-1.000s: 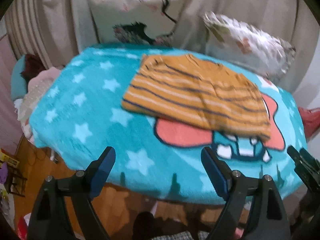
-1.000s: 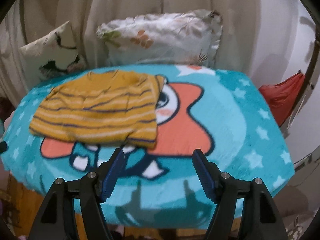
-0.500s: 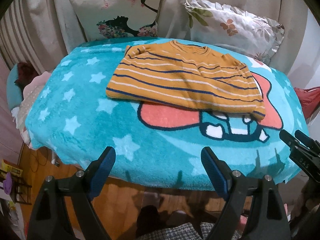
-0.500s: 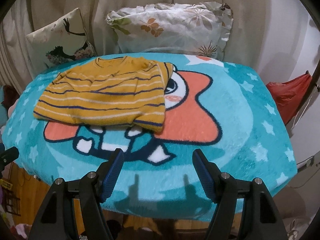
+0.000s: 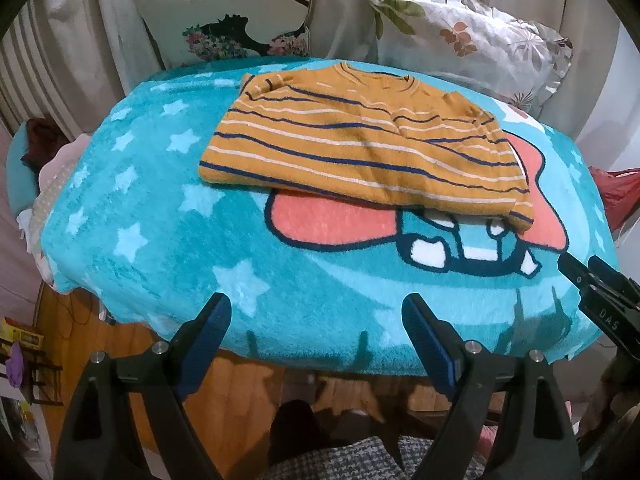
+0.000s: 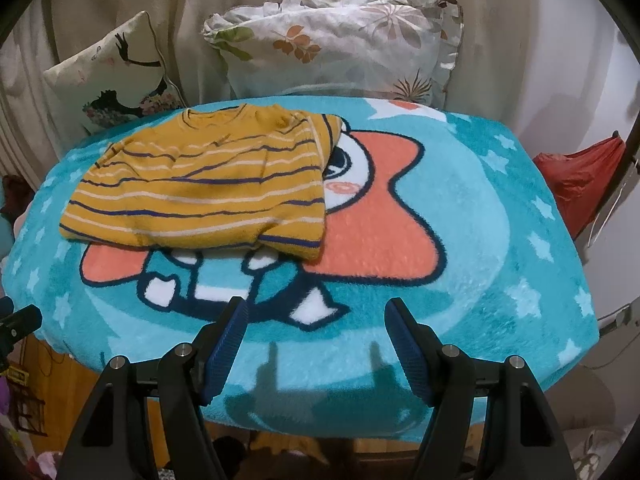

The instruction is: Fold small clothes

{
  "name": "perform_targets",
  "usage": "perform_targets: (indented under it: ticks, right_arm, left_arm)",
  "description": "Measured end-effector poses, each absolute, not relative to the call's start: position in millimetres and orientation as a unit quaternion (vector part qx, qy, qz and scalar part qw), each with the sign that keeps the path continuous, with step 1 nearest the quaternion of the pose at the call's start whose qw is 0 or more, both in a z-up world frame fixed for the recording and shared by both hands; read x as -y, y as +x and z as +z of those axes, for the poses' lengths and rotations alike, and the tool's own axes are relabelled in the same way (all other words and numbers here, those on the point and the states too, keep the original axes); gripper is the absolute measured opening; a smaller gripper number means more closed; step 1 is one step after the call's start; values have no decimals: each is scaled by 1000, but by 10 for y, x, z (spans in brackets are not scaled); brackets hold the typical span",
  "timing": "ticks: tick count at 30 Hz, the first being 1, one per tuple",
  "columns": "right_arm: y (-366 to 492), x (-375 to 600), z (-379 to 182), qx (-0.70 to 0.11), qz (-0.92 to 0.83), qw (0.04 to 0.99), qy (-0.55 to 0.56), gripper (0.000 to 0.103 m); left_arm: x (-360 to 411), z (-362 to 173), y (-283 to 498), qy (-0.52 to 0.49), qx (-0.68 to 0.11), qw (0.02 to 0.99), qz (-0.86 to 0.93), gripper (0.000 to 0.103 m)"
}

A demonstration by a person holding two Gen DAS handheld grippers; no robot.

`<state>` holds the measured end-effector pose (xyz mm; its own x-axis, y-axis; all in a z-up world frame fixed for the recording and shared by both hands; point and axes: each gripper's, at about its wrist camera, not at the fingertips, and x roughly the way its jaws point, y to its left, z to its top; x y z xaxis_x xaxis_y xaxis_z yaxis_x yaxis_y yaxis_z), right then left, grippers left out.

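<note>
While the striped mustard shirt is lying partly folded, sleeves tucked, on the teal cartoon blanket, we are holding the left gripper and right gripper spread, empty, judging another fold remaining

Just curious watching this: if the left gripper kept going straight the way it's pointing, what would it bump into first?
Probably the teal blanket, bare plush in front of the open left gripper. The striped shirt lies farther back, though depth is hard to judge.

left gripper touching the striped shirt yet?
Apart. In the left wrist view the open left gripper sits at the blanket's near edge, with bare teal fleece between its fingertips and the striped shirt.
</note>
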<state>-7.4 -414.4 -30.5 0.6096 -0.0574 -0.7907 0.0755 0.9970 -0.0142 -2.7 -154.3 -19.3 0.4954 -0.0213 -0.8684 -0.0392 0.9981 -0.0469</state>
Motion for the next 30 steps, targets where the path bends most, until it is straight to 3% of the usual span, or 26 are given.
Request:
perform_targets:
  ticks: [30]
  right_arm:
    - [-194, 4231, -362, -448, -54, 892, 13, 76]
  left_arm:
    - [1599, -252, -66, -26, -512, 859, -5, 86]
